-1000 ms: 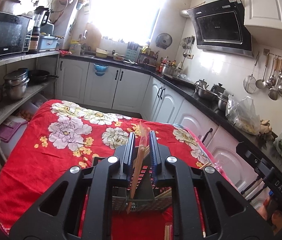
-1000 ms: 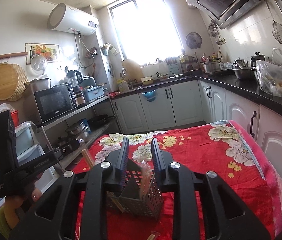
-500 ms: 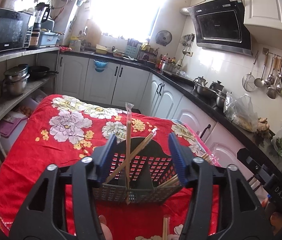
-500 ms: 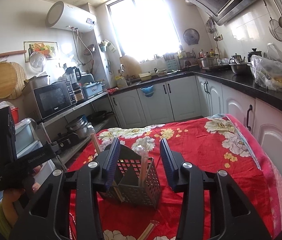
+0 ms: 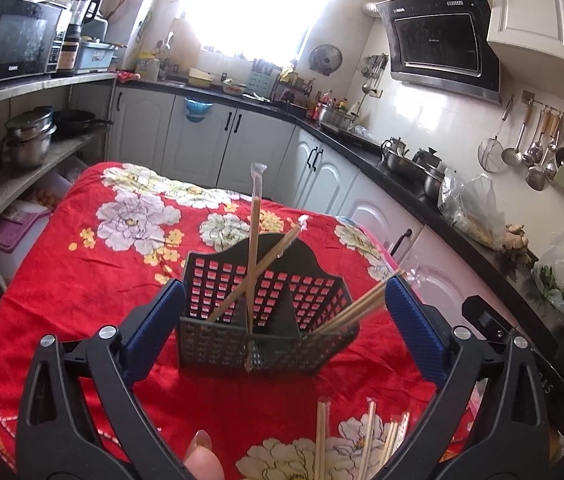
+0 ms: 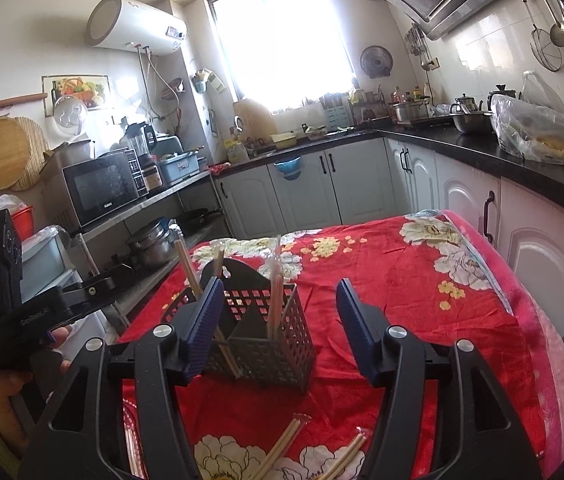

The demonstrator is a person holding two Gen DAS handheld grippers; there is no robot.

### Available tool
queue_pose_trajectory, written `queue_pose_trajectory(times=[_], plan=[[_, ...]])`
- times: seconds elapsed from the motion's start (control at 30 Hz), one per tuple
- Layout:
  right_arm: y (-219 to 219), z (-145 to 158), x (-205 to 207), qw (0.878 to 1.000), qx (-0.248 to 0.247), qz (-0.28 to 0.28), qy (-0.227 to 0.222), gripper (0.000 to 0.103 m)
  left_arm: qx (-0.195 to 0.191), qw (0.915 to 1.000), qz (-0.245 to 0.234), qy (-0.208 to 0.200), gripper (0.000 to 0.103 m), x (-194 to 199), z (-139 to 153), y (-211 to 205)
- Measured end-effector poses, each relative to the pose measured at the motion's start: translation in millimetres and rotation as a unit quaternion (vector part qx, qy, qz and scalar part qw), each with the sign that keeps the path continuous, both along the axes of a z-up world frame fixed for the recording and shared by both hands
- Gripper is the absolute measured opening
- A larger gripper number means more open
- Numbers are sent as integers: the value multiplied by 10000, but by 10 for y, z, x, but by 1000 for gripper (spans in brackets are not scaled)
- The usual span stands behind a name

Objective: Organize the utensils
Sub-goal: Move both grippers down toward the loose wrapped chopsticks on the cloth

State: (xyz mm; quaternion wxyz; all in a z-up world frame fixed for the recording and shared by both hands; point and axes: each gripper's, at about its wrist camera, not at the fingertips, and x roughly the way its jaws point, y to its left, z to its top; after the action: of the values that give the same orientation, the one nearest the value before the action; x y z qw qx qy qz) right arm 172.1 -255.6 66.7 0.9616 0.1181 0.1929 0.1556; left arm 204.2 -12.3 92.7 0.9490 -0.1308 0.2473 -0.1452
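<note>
Left wrist view: nearest me, loose chopsticks [image 5: 365,436] lie on the red cloth [image 5: 82,280]; my left gripper [image 5: 282,324] and right gripper [image 6: 278,324] both gape, released; beyond, the black holder [image 5: 266,312] stands with wrapped chopsticks [image 5: 255,240] inside.

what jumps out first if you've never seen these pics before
The bright red floral cloth covering the table fills both views. On it stands a dark perforated utensil caddy with wrapped chopsticks poking out at angles. More chopsticks lie loose on the cloth in front of it, near the cameras.
</note>
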Motion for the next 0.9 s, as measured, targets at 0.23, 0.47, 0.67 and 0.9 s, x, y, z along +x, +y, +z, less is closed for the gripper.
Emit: queue_pose_trajectory(times=[0.23, 0.47, 0.67, 0.9], plan=[[24, -66, -60, 9999, -62, 53, 85, 61, -43, 9999, 73, 143, 92, -108, -83, 68], [48, -118, -128, 9998, -96, 108, 164, 62, -138, 9996, 179, 157, 92, -250, -132, 161], [93, -191, -178, 9993, -161, 205, 264, 62, -176, 9994, 227, 189, 92, -357, -167, 229], [167, -277, -223, 9983, -238, 357, 395, 62, -209, 9989, 310, 296, 92, -445, -245, 324]])
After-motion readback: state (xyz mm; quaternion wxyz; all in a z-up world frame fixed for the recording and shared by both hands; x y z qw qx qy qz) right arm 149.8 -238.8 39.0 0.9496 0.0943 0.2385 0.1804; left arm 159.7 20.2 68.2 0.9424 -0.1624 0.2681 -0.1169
